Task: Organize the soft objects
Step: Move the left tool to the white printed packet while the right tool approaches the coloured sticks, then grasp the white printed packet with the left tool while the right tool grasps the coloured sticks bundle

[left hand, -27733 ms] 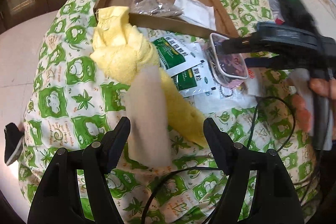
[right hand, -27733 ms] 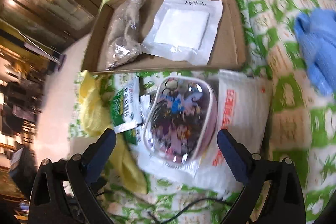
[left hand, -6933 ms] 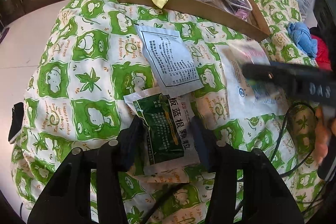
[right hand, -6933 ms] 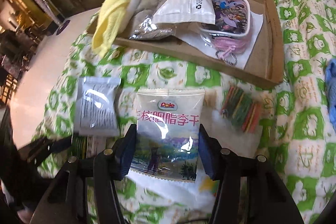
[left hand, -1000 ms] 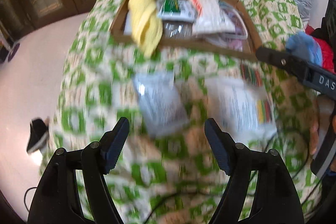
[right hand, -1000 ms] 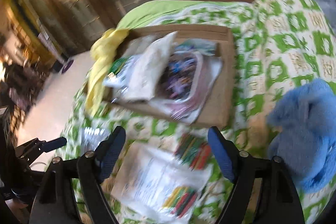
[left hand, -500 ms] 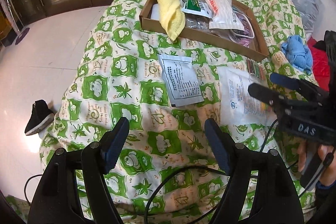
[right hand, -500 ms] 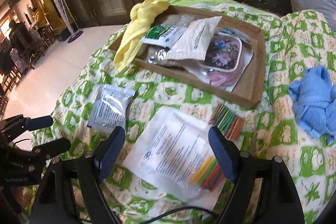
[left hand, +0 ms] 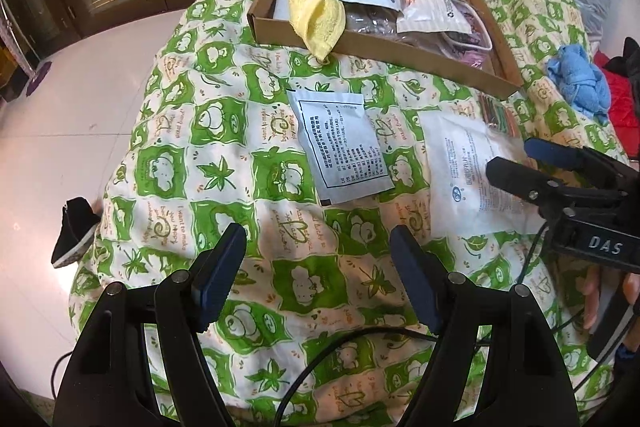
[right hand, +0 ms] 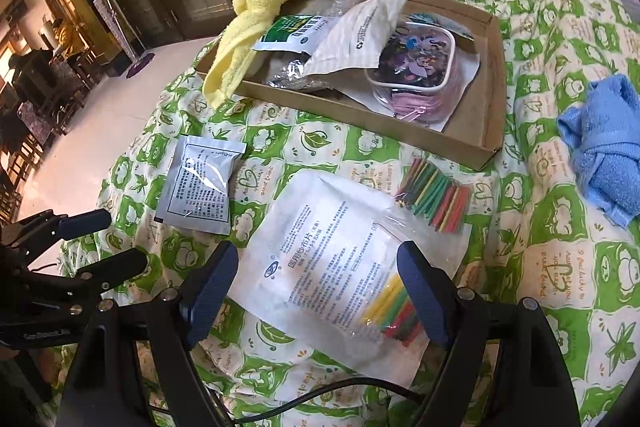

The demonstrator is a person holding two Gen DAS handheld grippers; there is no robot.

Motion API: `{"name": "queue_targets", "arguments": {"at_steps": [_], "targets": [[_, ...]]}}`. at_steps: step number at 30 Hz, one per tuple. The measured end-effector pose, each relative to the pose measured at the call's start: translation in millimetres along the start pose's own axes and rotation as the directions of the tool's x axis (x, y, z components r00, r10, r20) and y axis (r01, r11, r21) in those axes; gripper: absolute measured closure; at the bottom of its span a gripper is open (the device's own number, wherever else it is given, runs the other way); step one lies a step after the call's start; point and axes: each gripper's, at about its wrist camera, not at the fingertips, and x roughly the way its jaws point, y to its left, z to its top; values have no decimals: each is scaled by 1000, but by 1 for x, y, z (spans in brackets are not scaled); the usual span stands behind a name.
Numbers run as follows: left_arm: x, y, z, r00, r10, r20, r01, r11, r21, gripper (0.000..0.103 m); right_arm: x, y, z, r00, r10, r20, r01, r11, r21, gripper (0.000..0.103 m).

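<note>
A shallow cardboard box [left hand: 460, 63] [right hand: 493, 75] at the far side of the green quilt holds a yellow towel [left hand: 314, 11] [right hand: 244, 39], a green sachet [right hand: 296, 31], a white packet [right hand: 360, 39] and a clear pouch [right hand: 416, 61]. A silver sachet [left hand: 340, 143] [right hand: 202, 183], a large white packet [left hand: 464, 171] [right hand: 336, 259] and bags of coloured sticks [right hand: 434, 195] lie on the quilt. My left gripper [left hand: 318, 267] is open and empty, short of the silver sachet. My right gripper [right hand: 318, 287] is open over the white packet's near edge.
A blue towel [left hand: 580, 83] [right hand: 608, 143] lies on the quilt at the right, with red cloth [left hand: 620, 107] beyond it. A black shoe [left hand: 74, 231] sits on the white floor at the left. Black cables [left hand: 360, 343] run across the quilt's near edge.
Over the last second both grippers have pulled back from the box, open and empty, and the views have steadied. The green sachet now lies in the box.
</note>
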Motion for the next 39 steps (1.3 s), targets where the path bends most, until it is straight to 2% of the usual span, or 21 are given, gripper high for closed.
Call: {"name": "queue_targets", "arguments": {"at_steps": [27, 34, 39], "targets": [[12, -8, 11, 999, 50, -7, -50, 998, 28, 28, 0, -11, 2, 999, -37, -18, 38, 999, 38, 21], [18, -12, 28, 997, 79, -4, -78, 996, 30, 28, -4, -16, 3, 997, -74, -3, 74, 996, 48, 21], [26, -12, 46, 997, 74, -19, -74, 997, 2, 28, -3, -20, 3, 995, -98, -37, 100, 993, 58, 21]]}}
